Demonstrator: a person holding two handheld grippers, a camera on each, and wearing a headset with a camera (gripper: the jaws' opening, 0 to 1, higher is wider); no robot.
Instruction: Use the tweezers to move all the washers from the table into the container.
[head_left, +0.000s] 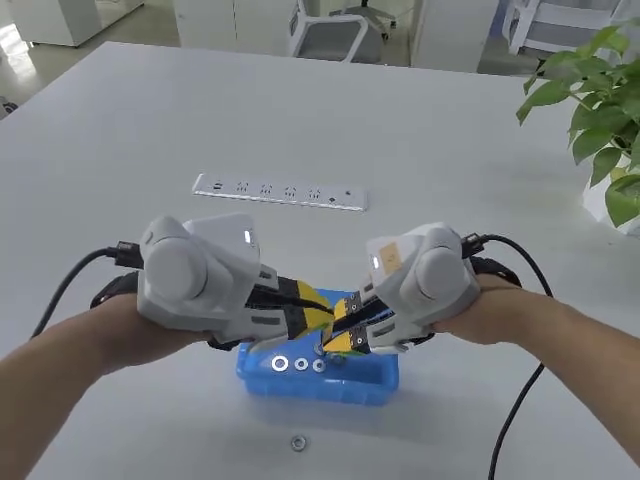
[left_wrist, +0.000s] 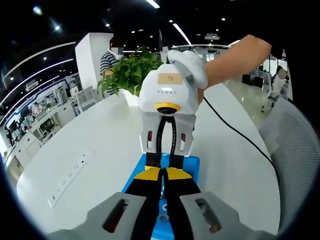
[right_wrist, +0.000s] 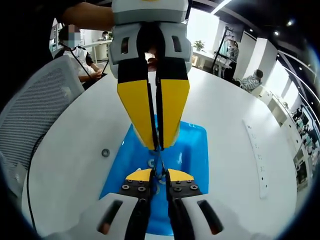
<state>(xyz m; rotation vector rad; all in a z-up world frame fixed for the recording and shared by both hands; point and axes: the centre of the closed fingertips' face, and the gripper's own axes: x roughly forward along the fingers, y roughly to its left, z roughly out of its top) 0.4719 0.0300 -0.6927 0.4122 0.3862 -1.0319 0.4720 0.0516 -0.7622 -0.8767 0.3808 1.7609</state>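
- Tweezers (right_wrist: 158, 161) show as a thin metal sliver directly above the container (head_left: 380, 385), bridging the tips of both grippers.
- Left gripper (head_left: 325, 318): jaws pressed together on the upper end of the tweezers, above the container's middle.
- Right gripper (head_left: 342, 340): jaws drawn in on the lower end of the tweezers, just over the container floor; how firmly they pinch is hard to judge.
- Three washers (head_left: 300, 365) lie in a row inside the container, below the gripper tips.
- One loose washer (head_left: 298, 441) rests on the table (head_left: 150, 120), just outside the container's near wall.
- Risk: with two grippers on one thin tool, uneven pull could twist the tweezers out of a grip, dropping them into the container.
- Risk: a low right gripper could nudge the container and slide it over or against the loose washer.
- Risk: a flat washer on a smooth top may skid away from the container if the tweezer tips close off-centre.
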